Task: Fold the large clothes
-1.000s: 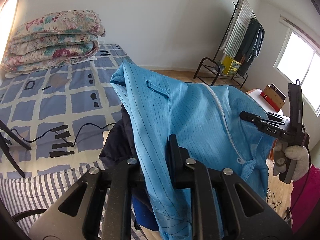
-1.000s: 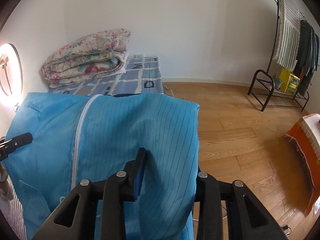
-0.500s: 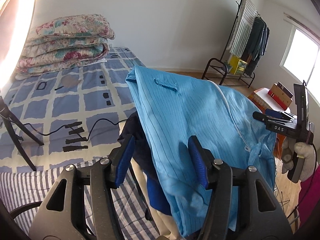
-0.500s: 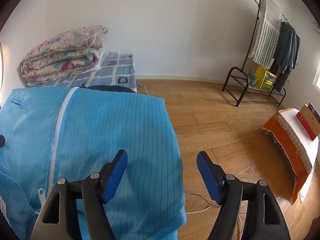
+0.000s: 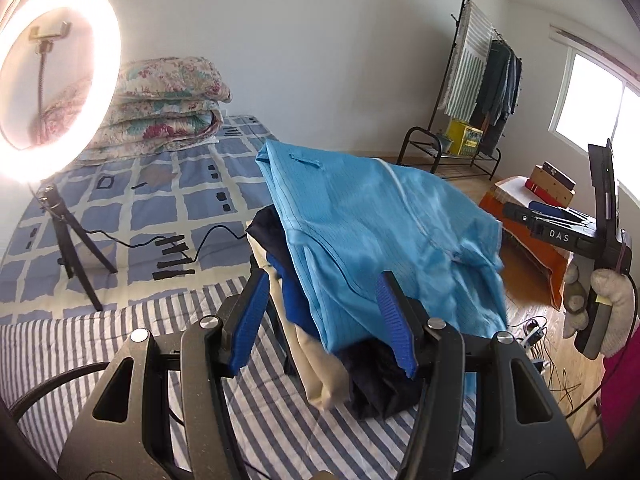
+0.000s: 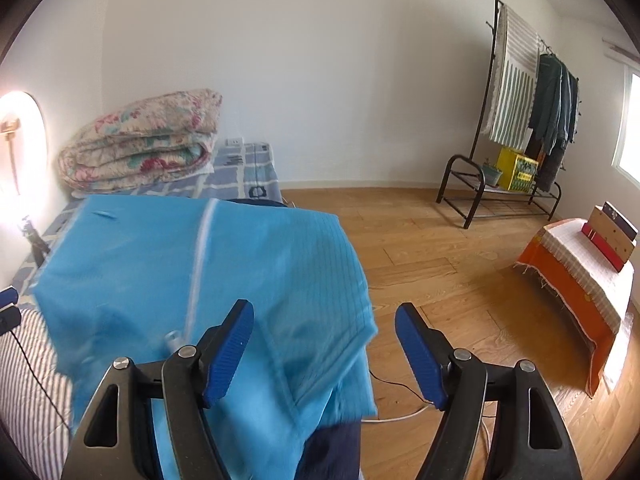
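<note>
A light blue pinstriped garment (image 5: 360, 216) with a white zip lies folded over a pile of navy, royal blue and cream clothes (image 5: 320, 364). My left gripper (image 5: 322, 280) stands open just short of the garment's near hanging edge, pads clear of the cloth. The right wrist view shows the same blue garment (image 6: 208, 264) from its other side. My right gripper (image 6: 324, 308) is open there, its left finger in front of the cloth and its right finger over bare floor. In the left wrist view a gloved hand holds the right gripper (image 5: 520, 212) to the right of the pile.
The pile stands beside a bed with a striped sheet (image 5: 80, 332) and a checked cover (image 5: 160, 200). On the bed are a lit ring light on a tripod (image 5: 60, 92), its cable and a folded floral quilt (image 5: 168, 100). A clothes rack (image 6: 516, 120) and an orange-draped stool (image 6: 576, 272) stand on the wooden floor.
Both grippers were shut on the blue garment; they have opened and drawn back from it. The garment now lies on the pile on its own.
</note>
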Demonstrator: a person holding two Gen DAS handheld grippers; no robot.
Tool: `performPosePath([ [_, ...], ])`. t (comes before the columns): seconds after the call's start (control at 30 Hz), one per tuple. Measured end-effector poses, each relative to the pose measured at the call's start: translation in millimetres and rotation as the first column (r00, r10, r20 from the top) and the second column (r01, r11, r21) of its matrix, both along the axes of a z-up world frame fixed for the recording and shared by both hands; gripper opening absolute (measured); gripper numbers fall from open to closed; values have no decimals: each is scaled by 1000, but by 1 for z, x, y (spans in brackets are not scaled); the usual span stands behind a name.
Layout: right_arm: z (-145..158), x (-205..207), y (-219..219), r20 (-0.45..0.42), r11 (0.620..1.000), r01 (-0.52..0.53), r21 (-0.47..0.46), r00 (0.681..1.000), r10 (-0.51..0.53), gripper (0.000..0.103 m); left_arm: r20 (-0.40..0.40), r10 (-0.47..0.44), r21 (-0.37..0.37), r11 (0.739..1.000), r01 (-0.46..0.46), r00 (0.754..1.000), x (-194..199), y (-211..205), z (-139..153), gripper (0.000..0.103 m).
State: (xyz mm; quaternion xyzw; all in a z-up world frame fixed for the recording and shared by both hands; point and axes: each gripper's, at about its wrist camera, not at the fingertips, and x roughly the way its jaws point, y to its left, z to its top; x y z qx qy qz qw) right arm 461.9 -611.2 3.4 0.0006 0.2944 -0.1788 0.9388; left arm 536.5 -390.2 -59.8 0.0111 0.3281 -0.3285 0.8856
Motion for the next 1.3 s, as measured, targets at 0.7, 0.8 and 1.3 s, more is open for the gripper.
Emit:
performPosePath([
  [0.7, 81, -246, 150, 123, 987, -153, -41, 980, 157, 90, 137, 27, -39, 999, -22, 990, -263, 132, 112, 65],
  [0.8, 78, -274, 168, 127, 985, -171, -39, 976, 174, 93, 155, 31, -42, 999, -24, 987, -296, 145, 117, 72],
  [1.3, 44, -360, 216, 158, 981, -194, -20, 968, 194, 103, 163, 47, -2, 999, -47, 986, -391, 180, 89, 90],
])
